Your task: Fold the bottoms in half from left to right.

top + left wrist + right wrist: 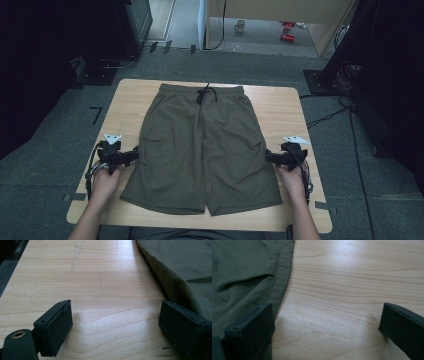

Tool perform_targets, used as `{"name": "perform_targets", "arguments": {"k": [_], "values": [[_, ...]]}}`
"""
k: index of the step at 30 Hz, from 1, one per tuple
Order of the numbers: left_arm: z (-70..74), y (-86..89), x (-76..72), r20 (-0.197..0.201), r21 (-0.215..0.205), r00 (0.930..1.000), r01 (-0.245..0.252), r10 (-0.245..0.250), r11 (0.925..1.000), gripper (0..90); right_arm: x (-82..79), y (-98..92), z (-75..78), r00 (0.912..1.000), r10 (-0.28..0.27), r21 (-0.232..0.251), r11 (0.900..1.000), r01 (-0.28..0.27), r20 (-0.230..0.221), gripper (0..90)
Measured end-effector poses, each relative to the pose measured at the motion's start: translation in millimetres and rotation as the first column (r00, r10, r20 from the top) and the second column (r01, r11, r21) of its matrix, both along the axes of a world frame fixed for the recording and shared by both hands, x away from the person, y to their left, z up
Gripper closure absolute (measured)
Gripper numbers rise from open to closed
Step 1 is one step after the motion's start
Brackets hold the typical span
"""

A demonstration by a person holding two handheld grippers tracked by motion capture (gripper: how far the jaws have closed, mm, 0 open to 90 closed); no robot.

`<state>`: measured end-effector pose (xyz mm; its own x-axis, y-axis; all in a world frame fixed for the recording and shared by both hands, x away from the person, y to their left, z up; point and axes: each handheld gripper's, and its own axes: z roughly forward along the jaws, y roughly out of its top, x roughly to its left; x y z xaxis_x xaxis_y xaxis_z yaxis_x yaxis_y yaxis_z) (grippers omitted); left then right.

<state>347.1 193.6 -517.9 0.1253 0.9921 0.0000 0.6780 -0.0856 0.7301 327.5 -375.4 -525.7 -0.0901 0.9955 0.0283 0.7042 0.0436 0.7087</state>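
Note:
A pair of olive-green shorts point(202, 145) lies flat on the wooden table point(280, 107), waistband and black drawstring at the far side. My left gripper point(116, 156) rests on the table just off the shorts' left edge, jaws open with bare wood between them. In the left gripper view the gripper point(116, 322) has the shorts point(185, 267) beside its right jaw. My right gripper point(282, 156) sits at the shorts' right edge, open. In the right gripper view the gripper point(327, 325) has its left jaw over the hem of the shorts point(244, 277); nothing is gripped.
The table point(82, 277) has bare wood on both sides of the shorts and a strip along the front edge. Grey floor surrounds it, with cables at the right and dark equipment stands at the back left and right. A mug point(240, 26) stands far off on the floor.

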Motion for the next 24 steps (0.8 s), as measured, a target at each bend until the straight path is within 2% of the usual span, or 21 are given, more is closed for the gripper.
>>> {"name": "perform_targets", "arguments": {"k": [24], "values": [[0.0, 0.0, 0.0, 0.000, 0.000, 1.0000, 0.000, 0.000, 1.0000, 12.1, -0.4, 0.7, 0.0, 1.0000, -0.008, 0.000, 1.000, 0.008, 0.000, 0.0]]}}
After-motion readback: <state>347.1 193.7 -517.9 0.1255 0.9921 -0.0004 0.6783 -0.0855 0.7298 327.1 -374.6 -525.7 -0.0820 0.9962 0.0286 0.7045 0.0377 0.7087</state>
